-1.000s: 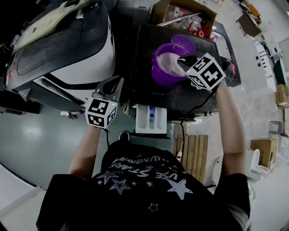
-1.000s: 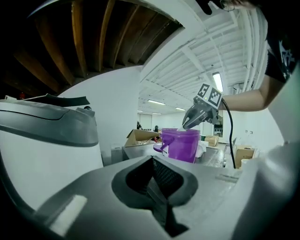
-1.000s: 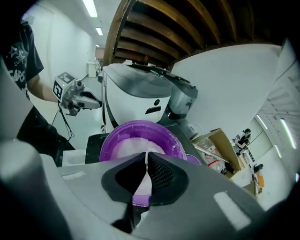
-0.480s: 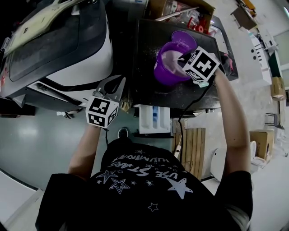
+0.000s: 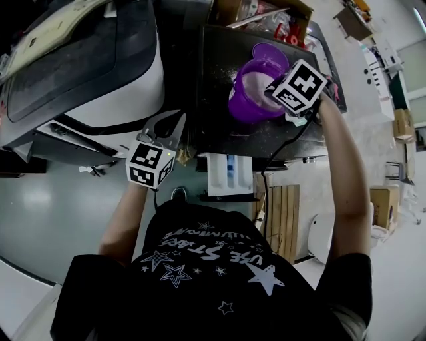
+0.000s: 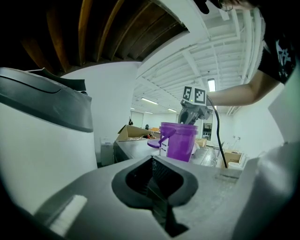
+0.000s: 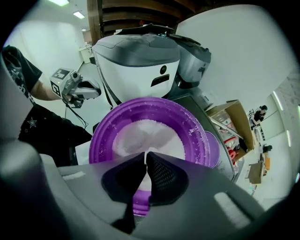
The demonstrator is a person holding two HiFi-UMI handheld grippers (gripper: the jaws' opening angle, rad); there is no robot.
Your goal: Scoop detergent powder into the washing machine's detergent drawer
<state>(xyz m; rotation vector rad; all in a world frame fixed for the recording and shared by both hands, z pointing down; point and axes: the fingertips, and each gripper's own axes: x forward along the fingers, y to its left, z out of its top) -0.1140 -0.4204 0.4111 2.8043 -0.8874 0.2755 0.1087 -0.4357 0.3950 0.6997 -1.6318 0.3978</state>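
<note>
A purple tub (image 5: 251,93) of white detergent powder (image 7: 149,136) stands on the black machine top (image 5: 213,73), its lid (image 5: 271,53) behind it. My right gripper (image 5: 271,90) hovers at the tub's right rim and is shut (image 7: 146,153). A thin pale sliver shows at its tips; I cannot tell what it is. The white detergent drawer (image 5: 228,175) is pulled open below the front edge. My left gripper (image 5: 168,125) is shut and empty, held left of the drawer in front of the white machine. From the left gripper (image 6: 152,159) view the tub (image 6: 178,140) stands ahead.
A white-and-grey machine (image 5: 100,73) fills the left side. A cardboard box (image 5: 263,16) of items sits behind the black top. A black cable (image 5: 279,160) hangs from the right gripper past the drawer. A wooden pallet (image 5: 276,213) lies on the floor at right.
The right gripper has shifted a little up and right along the tub's rim. The left gripper has stayed in place.
</note>
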